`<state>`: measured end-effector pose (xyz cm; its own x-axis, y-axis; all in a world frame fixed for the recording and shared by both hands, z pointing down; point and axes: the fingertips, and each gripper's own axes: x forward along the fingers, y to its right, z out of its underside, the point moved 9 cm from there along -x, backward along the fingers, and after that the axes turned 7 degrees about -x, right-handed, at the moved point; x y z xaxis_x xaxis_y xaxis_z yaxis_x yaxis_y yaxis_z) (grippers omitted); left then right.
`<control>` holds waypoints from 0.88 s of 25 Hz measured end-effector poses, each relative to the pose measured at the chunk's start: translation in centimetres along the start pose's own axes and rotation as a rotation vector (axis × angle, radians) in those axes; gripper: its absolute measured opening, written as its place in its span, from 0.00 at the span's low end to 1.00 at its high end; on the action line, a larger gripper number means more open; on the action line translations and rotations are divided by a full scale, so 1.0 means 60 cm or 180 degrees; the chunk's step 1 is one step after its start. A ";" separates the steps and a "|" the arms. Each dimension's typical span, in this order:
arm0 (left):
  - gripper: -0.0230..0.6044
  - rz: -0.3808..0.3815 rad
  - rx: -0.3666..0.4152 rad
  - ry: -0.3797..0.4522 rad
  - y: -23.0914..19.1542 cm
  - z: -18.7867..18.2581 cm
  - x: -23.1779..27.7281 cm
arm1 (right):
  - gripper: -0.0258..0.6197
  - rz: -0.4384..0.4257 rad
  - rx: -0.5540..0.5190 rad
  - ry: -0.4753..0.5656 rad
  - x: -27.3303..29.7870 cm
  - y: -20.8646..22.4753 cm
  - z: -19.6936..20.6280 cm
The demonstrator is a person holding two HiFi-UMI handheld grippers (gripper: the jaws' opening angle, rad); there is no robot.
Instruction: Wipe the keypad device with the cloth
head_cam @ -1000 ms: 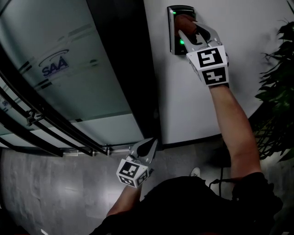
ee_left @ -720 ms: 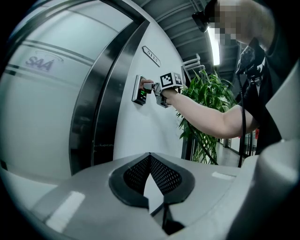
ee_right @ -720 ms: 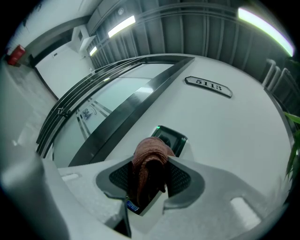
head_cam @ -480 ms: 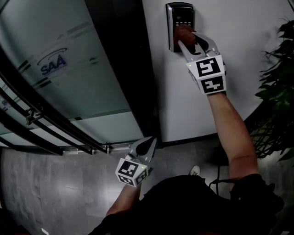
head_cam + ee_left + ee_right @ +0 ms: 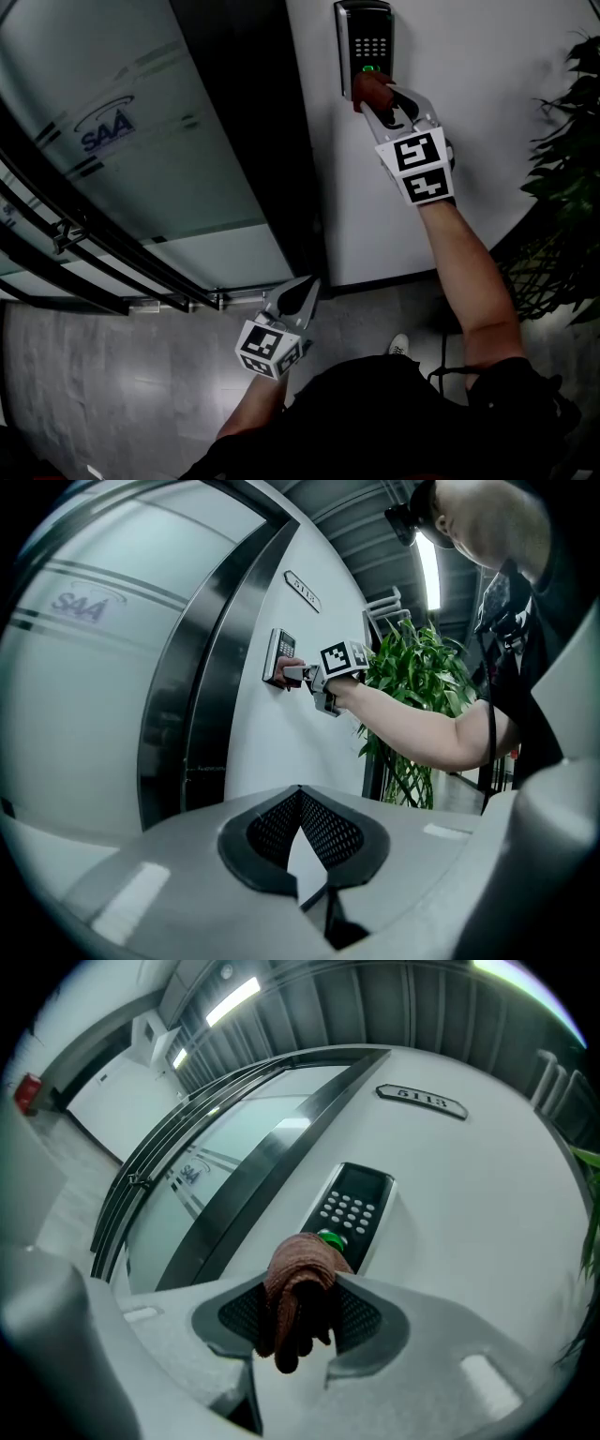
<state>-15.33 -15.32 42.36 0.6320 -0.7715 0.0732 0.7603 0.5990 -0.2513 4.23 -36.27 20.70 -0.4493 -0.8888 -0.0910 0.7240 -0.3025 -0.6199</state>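
One cloth (image 5: 300,1265), keypad device (image 5: 352,1207) base hidden

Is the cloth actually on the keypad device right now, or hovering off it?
Touching. The left gripper view, side-on, shows the cloth pressed against the lower end of the keypad device, with no gap between them.

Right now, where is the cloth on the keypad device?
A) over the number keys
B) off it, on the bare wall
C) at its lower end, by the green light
C: the right gripper holds the cloth at the lower end of the keypad device, by the green light.
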 end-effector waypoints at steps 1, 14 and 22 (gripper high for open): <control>0.06 0.0002 0.0000 -0.0003 0.000 0.000 0.000 | 0.27 -0.0005 0.0009 -0.0008 -0.001 -0.002 0.003; 0.06 -0.0015 0.0011 0.0005 0.000 -0.001 -0.004 | 0.27 -0.0101 0.0073 -0.0153 -0.011 -0.029 0.040; 0.06 -0.0007 0.0016 -0.0009 0.004 0.000 -0.004 | 0.27 -0.0196 0.0111 -0.0243 -0.013 -0.041 0.056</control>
<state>-15.30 -15.00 42.31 0.6308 -0.7722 0.0764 0.7624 0.5985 -0.2462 4.55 -35.97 24.91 -0.4533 -0.8913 0.0068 0.7146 -0.3680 -0.5949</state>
